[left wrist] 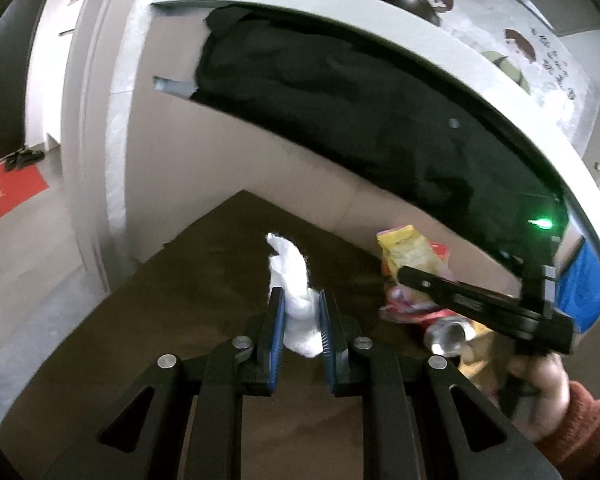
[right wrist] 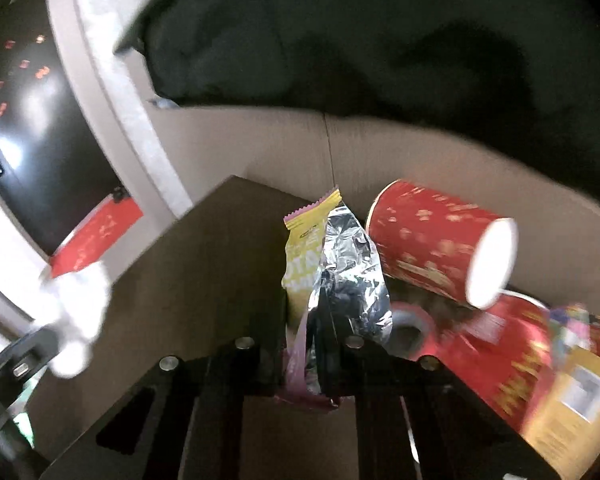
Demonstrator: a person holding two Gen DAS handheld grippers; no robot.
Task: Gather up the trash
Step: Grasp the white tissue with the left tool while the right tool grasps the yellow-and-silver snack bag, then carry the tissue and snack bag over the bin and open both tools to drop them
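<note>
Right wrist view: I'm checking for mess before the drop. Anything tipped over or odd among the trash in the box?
Yes. A red paper cup lies on its side atop other red packaging, white base outward. The right gripper holds a torn snack wrapper.

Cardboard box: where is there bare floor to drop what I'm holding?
Bare cardboard floor lies left, from the box corner toward the tissue in the left gripper. Crowded right: red cup, cans and packets beyond the wrapper in the right gripper.
</note>
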